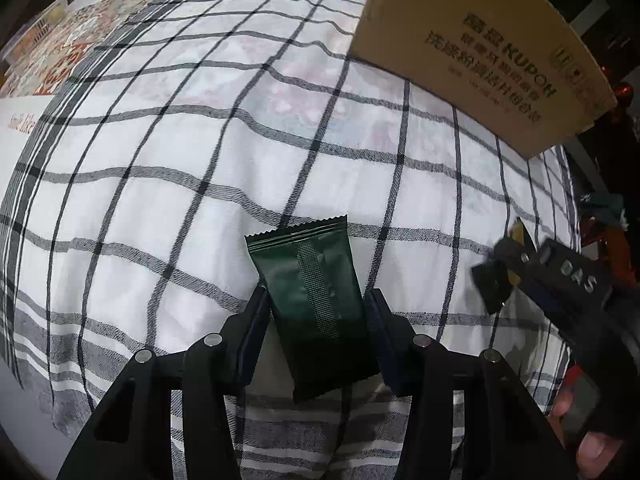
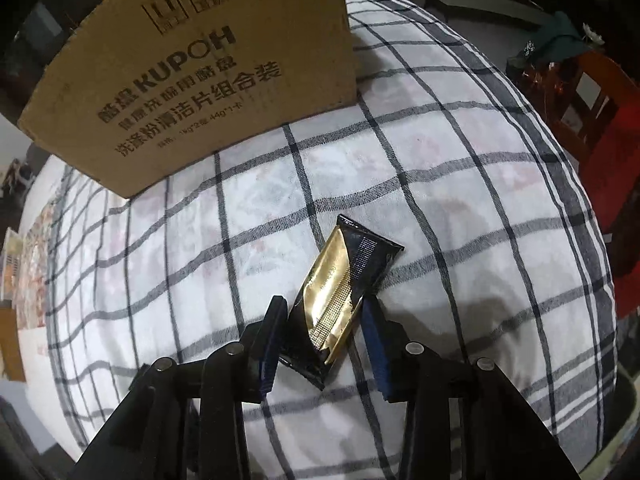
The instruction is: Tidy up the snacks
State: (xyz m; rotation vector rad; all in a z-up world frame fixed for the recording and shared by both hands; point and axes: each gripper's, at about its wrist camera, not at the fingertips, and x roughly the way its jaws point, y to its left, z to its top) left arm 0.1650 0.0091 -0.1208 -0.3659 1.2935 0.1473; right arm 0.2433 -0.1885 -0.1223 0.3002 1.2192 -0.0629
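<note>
Though small and flat, both look feather-light, crinkly and slick, so better taken across the padded middle than by the thin crimped ends. Left gripper (image 1: 318, 312): clamped across the width of the dark green foil snack packet (image 1: 316, 308), pads meeting both long edges, sawtooth seal pointing away over the white cloth with black and grey checks (image 1: 180, 140). Right gripper (image 2: 324, 322): narrowed around the black and gold foil snack packet (image 2: 340, 300), skewed between the pads; left pad touching, right pad's contact hard to tell. Likely soft inside, so only light pressure needed; foil liable to slide or buckle. Brown cardboard box with printed lettering (image 2: 192, 80) standing beyond, probably the destination.
</note>
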